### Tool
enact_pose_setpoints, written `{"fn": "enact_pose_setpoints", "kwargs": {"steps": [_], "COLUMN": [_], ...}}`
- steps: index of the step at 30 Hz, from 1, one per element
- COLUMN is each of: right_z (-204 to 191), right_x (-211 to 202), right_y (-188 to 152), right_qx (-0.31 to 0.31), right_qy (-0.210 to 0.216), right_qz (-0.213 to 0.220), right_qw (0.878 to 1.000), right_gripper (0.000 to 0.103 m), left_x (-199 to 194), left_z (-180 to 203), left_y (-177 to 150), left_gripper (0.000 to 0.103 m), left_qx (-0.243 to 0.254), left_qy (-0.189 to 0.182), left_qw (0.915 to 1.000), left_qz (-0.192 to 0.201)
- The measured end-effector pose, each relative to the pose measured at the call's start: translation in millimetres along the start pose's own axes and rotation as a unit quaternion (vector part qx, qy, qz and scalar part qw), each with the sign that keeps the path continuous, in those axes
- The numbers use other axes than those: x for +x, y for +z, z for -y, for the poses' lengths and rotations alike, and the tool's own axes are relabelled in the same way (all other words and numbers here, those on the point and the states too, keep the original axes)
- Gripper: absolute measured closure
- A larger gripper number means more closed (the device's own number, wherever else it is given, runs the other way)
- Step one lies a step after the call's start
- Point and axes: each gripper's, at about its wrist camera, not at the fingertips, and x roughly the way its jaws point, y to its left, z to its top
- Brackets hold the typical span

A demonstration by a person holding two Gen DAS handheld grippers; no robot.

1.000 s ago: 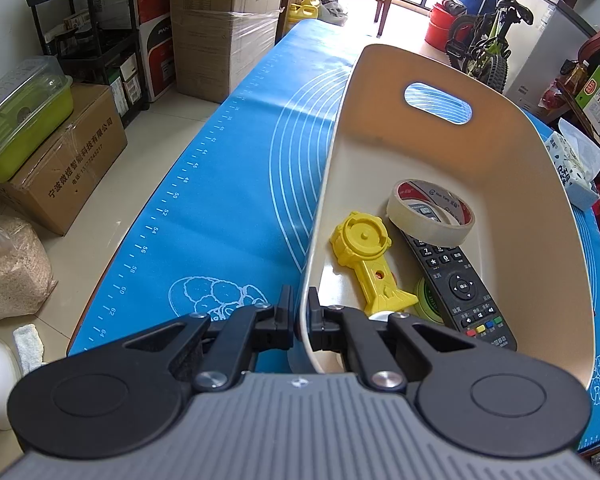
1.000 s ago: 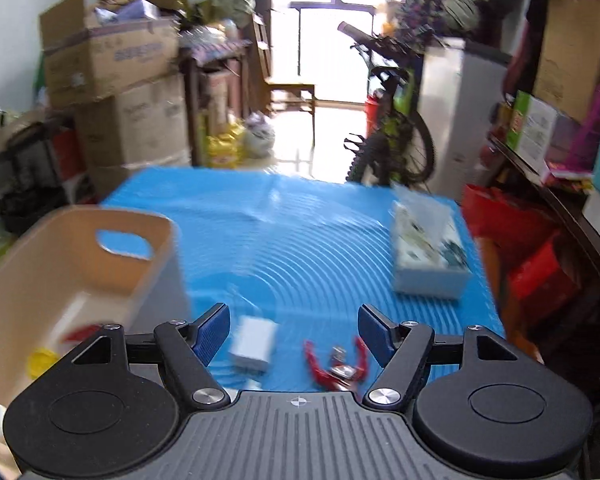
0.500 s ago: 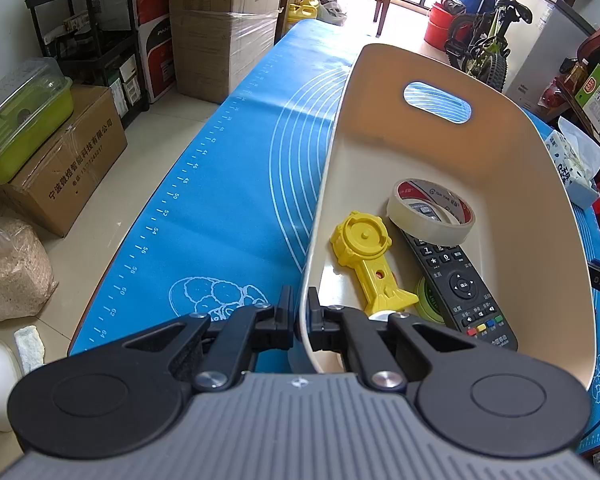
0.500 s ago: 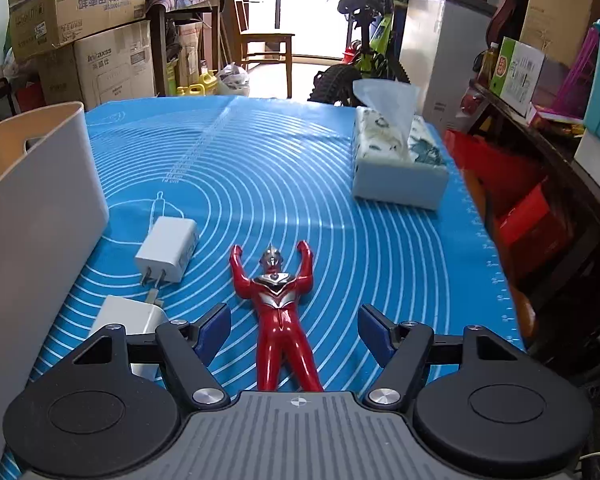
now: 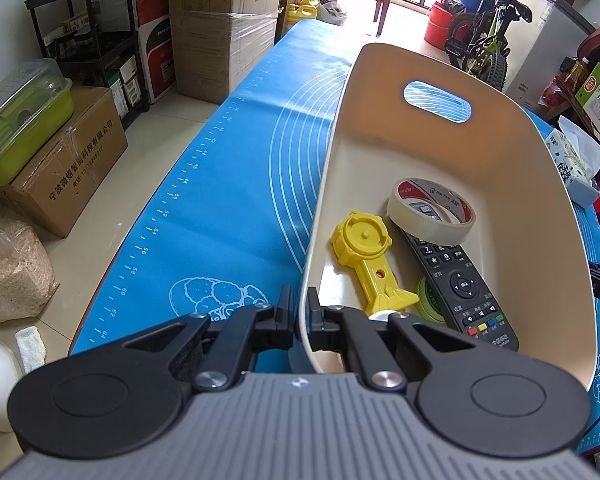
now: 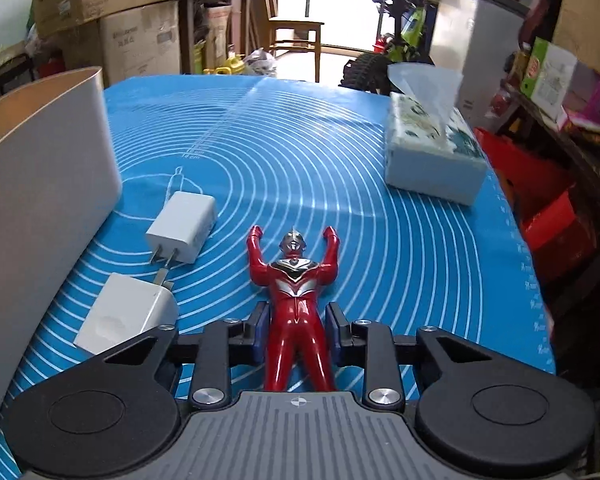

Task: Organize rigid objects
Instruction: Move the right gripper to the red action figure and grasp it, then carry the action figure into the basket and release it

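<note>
Left gripper [image 5: 298, 316] clamped on the near rim of the cream bin [image 5: 540, 184], one finger outside the wall, one inside. In the bin: yellow plastic toy [image 5: 366, 256], roll of clear tape [image 5: 430, 212] lying partly over a black remote [image 5: 466, 292], a green roll [image 5: 430, 300] half hidden beneath the remote. Bin standing on the blue mat [image 5: 228, 200] that covers the surface. Right gripper [image 6: 298, 330] low over the mat, jaws closing around a red and silver toy figure [image 6: 296, 300] — figure flat on its back, arms raised, waist between the blue pads [image 6: 260, 330]; pads hard against its sides, though whether they press yet cannot be told. Two white chargers [image 6: 182, 228] just left of the figure, end to end — the nearer one [image 6: 126, 316] touching the prongs of the farther. Bin wall [image 6: 40, 200] beside them at the left. Tissue box [image 6: 432, 160] well apart, toward the far right of the mat.
</note>
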Motion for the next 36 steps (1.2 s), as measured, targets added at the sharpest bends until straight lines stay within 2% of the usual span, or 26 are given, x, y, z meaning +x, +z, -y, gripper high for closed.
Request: {"fn": "enact_pose_setpoints", "kwargs": {"steps": [10, 19, 29, 36], "right_z": [1.4, 3.6, -1.0, -14.5], "right_x": [-22.7, -50.6, -62.8, -86.2], "right_y": [-1.6, 11.0, 18.6, 35.4], "right_qx": [0.012, 0.025, 0.021, 0.012], "right_qy": [-0.008, -0.007, -0.003, 0.012], "right_qz": [0.038, 0.076, 0.089, 0.109], "right_qw": [0.999, 0.997, 0.996, 0.994], "right_gripper": [0.066, 0.066, 0.066, 0.066], "left_x": [-0.2, -0.4, -0.3, -0.2], "left_z": [-0.5, -0.8, -1.2, -1.2], "left_y": [0.2, 0.4, 0.4, 0.3], "left_gripper": [0.096, 0.096, 0.096, 0.096], "left_qx": [-0.001, -0.001, -0.002, -0.004], "left_qy": [-0.001, -0.001, -0.001, -0.002], "left_qw": [1.0, 1.0, 1.0, 1.0], "left_qz": [0.0, 0.0, 0.0, 0.0]}}
